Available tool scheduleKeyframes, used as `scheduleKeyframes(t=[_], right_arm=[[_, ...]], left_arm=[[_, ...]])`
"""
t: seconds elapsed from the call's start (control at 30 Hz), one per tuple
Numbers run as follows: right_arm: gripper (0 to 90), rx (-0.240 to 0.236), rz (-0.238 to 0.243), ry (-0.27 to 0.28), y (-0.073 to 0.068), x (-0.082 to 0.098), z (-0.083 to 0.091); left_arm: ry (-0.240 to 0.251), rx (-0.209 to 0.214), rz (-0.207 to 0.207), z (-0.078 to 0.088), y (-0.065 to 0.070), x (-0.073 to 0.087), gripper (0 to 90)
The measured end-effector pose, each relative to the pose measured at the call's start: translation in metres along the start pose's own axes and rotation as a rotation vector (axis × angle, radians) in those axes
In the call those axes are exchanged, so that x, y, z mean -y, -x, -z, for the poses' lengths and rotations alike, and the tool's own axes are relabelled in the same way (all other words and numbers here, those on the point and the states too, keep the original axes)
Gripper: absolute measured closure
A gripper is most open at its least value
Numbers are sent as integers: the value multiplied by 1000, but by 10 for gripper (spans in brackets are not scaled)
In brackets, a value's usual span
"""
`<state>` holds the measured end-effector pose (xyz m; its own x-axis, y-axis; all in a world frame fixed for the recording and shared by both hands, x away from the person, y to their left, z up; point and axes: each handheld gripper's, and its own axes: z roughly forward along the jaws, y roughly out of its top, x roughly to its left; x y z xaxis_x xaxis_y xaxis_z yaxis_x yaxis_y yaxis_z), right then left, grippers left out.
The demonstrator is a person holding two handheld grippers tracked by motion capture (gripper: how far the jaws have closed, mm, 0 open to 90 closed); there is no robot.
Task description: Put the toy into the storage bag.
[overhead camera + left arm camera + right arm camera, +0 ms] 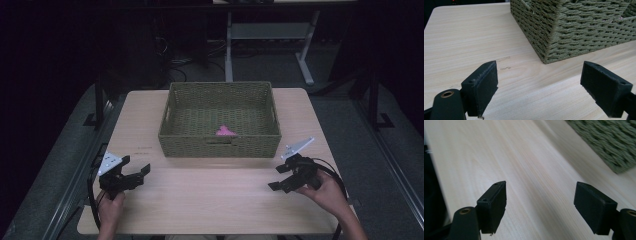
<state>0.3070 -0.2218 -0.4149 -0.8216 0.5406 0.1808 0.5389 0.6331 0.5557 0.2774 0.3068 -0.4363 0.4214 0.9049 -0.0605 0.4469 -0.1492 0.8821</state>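
Both tongs stand wide open with nothing between the jaws — the left gripper (pixel 136 172) low over the table (pixel 210 200) off the basket's near left corner, the right gripper (pixel 280 176) off its near right corner. The woven basket (pixel 220 146) sits just beyond and between them — a small pink thing (pixel 225 131) lies inside, by its near wall.
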Motion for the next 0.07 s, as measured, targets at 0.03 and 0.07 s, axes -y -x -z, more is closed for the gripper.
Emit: scheduleKeyframes(t=[0.03,0.07], right_arm=[[257,42,-1,9,-6,4,1],[257,71,-5,40,-14,9,2]], left_arm=[[0,-3,-3,0,0,0,139],[1,-3,-4,-1,1,0,138]])
